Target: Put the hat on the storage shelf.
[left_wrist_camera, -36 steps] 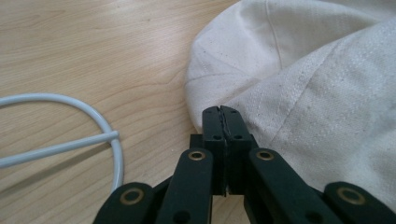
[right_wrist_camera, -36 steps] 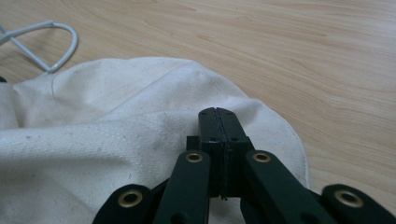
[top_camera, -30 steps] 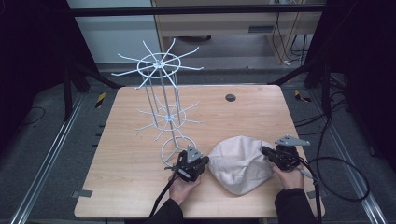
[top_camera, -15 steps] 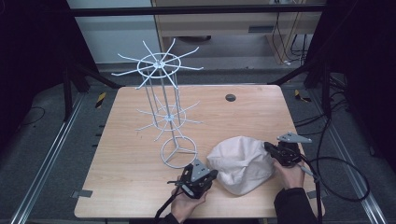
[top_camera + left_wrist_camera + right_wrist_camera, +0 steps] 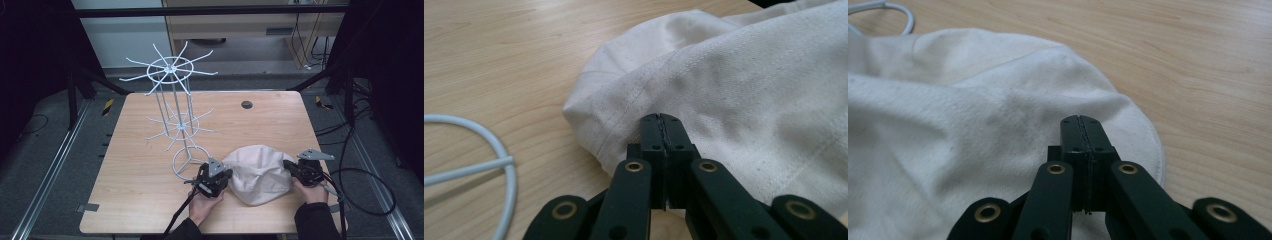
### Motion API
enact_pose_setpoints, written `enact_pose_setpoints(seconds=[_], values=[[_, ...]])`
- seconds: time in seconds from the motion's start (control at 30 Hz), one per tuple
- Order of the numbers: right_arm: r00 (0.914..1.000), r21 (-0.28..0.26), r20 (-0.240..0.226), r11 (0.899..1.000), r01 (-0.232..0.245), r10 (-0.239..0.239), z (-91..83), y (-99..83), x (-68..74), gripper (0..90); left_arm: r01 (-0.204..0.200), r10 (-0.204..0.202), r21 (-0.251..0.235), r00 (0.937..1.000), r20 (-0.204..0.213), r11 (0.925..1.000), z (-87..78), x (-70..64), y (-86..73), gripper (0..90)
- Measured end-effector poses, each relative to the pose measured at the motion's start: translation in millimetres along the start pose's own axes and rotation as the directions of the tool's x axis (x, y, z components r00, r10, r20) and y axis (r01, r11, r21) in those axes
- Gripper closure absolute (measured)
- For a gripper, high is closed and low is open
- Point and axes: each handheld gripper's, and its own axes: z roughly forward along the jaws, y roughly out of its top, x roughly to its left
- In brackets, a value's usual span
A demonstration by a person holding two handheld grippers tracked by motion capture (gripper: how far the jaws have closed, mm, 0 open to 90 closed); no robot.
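Both grippers' jaws are pressed together. Left gripper [image 5: 662, 125] sits at the hat's [image 5: 260, 172] left edge, right gripper [image 5: 1082, 127] at its right edge. No cloth visibly caught between either pair in the gripper views; can't rule out a thin pinch of brim underneath.

Hat lies near-right on the table [image 5: 140, 200], crumpled, just right of the rack's [image 5: 172, 100] ring base, apparently not touching it.

Handling, my read: soft cotton, light, floppy. It'll sag and fold when lifted and won't hold shape. Not slippery, not fragile. Best hold is the stitched brim edge [image 5: 624, 135], one side per gripper, to keep the opening spread for a rack arm.

Hard to tell: which way up the hat is, where the opening faces, whether the brim is folded under. Near edge of hat is partly behind the hands in the high view. Far rack arms are thin and partly lost against the floor.
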Motion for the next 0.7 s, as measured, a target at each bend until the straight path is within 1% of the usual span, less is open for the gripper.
enact_pose_setpoints(seconds=[0.07, 0.1, 0.17, 0.2, 0.23, 0.27, 0.3, 0.33, 0.4, 0.47, 0.5, 0.57, 0.6, 0.63, 0.67, 0.7], values=[[0.9998, -0.002, -0.004, 1.000, 0.017, -0.017, -2.9, -2.5, 3.2, 90.0, 0.005, -0.005, 0.002, 0.9999, -0.009, 1.0000, 2.0, 3.3, 1.8, 89.7], [0.9999, 0.000, -0.009, 1.000, 0.012, -0.012, -5.5, -3.6, 5.1, 90.0, 0.012, -0.012, -0.001, 0.9998, -0.014, 0.9999, 3.5, 4.1, 2.5, 89.7], [0.9997, -0.003, -0.012, 1.000, 0.022, -0.022, -9.3, -6.4, 6.8, 90.0, 0.008, -0.007, 0.006, 0.9997, -0.021, 1.0000, 6.3, 6.1, 3.9, 89.7], [0.9994, -0.002, -0.028, 1.000, 0.018, -0.018, -14.7, -10.3, 9.5, 90.0, 0.010, -0.010, 0.001, 0.9997, -0.022, 1.0000, 9.1, 6.7, 5.1, 89.7], [0.9994, -0.002, -0.028, 1.000, 0.018, -0.018, -14.7, -10.3, 9.5, 90.0, 0.010, -0.010, 0.001, 0.9997, -0.022, 1.0000, 9.1, 6.7, 5.1, 89.7], [0.9993, -0.004, -0.033, 1.000, 0.017, -0.017, -16.5, -12.2, 10.7, 90.0, 0.018, -0.018, -0.009, 0.9996, -0.024, 0.9998, 10.9, 6.3, 5.7, 89.7], [0.9992, 0.001, -0.037, 1.000, 0.015, -0.015, -18.8, -13.6, 12.0, 90.0, 0.018, -0.018, -0.006, 0.9995, -0.024, 0.9998, 12.0, 6.7, 6.5, 89.7], [0.9986, -0.003, -0.050, 1.000, 0.019, -0.019, -21.9, -16.4, 13.4, 90.0, 0.024, -0.024, -0.011, 0.9994, -0.024, 0.9997, 13.7, 7.0, 6.8, 89.7], [0.9982, -0.001, -0.056, 1.000, 0.023, -0.023, -23.4, -18.5, 15.1, 90.0, 0.040, -0.040, -0.014, 0.9989, -0.025, 0.9991, 17.9, 7.5, 7.9, 89.7], [0.9981, 0.001, -0.059, 1.000, 0.019, -0.019, -23.8, -19.2, 15.9, 90.0, 0.041, -0.041, -0.014, 0.9988, -0.026, 0.9991, 18.6, 7.4, 8.0, 89.7], [0.9981, 0.000, -0.057, 1.000, 0.025, -0.025, -23.7, -19.5, 15.7, 90.0, 0.035, -0.035, -0.014, 0.9988, -0.033, 0.9993, 18.7, 7.5, 8.0, 89.7], [0.9984, -0.009, -0.052, 1.000, 0.023, -0.023, -24.8, -18.5, 14.7, 90.0, 0.028, -0.028, -0.015, 0.9989, -0.038, 0.9995, 16.2, 7.4, 7.8, 89.6], [0.9990, -0.034, -0.039, 0.999, 0.022, -0.024, -27.0, -15.9, 12.7, 90.0, 0.027, -0.028, -0.022, 0.9989, -0.038, 0.9994, 13.2, 7.8, 7.4, 89.3], [0.9990, -0.034, -0.039, 0.999, 0.022, -0.024, -27.0, -15.9, 12.7, 90.0, 0.027, -0.028, -0.030, 0.9989, -0.038, 0.9992, 9.1, 8.7, 6.9, 89.3], [0.9995, -0.060, -0.026, 0.998, 0.017, -0.019, -29.1, -12.6, 9.4, 90.0, 0.018, -0.019, -0.031, 0.9991, -0.037, 0.9994, 3.8, 10.1, 6.2, 88.6], [0.9995, -0.060, -0.026, 0.998, 0.017, -0.019, -29.1, -12.6, 9.4, 90.0, 0.023, -0.025, -0.047, 0.9992, -0.032, 0.9986, -0.9, 10.0, 4.8, 88.6]])
